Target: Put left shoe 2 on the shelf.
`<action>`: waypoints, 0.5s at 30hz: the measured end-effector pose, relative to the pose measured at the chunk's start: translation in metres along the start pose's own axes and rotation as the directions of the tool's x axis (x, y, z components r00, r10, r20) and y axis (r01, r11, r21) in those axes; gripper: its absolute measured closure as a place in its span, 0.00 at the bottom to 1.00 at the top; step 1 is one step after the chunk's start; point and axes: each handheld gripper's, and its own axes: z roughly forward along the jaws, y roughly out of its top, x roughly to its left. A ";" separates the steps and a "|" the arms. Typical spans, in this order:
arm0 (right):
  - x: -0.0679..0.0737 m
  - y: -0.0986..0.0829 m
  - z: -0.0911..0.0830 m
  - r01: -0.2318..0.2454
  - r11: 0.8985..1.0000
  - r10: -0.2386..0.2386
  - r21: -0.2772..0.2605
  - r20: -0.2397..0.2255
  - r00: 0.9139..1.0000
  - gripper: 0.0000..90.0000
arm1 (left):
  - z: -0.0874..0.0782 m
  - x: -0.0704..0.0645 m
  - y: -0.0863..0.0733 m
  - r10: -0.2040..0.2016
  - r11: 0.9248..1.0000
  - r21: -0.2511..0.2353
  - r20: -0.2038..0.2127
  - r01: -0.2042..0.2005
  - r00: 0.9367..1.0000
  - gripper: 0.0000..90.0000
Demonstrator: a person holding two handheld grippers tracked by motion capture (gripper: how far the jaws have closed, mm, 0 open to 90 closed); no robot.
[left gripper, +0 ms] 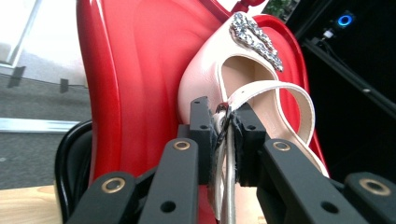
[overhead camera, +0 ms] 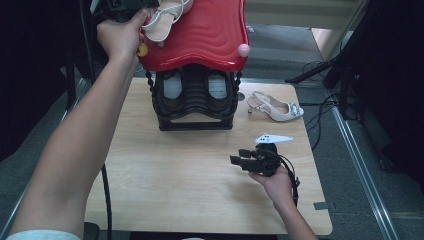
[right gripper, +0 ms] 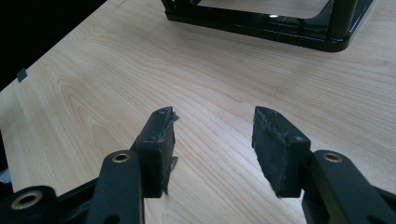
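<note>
The left hand-held gripper (left gripper: pixel 226 133) is raised to the glossy red wavy top shelf (overhead camera: pixel 210 30) of the black shoe rack (overhead camera: pixel 195 107) at the far side of the light wooden bench (overhead camera: pixel 200 185). Its two black jaws are pressed together on the thin strap of a cream-white slingback shoe with a rhinestone ornament on the toe (left gripper: pixel 233 70). The shoe lies on the red shelf near its left front corner, with the toe pointing away from the gripper. In the high view the person's left hand (overhead camera: pixel 120 35) is seen beside this shoe (overhead camera: pixel 167 17), at the edge of the shelf.

The second cream-white slingback shoe (overhead camera: pixel 275 107) lies on the bench just to the right of the rack, apart from it, with the heel toward the rack.

The right hand-held gripper (overhead camera: pixel 245 161) is low over the bench, in front of the rack and to the right of the middle. Its jaws are apart, with bare wood between them and nothing held (right gripper: pixel 212 144). The black base of the rack is seen farther off in the right gripper view.
</note>
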 end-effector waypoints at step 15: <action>-0.001 -0.001 0.000 0.010 1.000 -0.010 0.004 0.005 1.000 0.56 | -0.009 -0.010 0.001 0.109 0.992 0.060 0.003 -0.109 0.994 0.64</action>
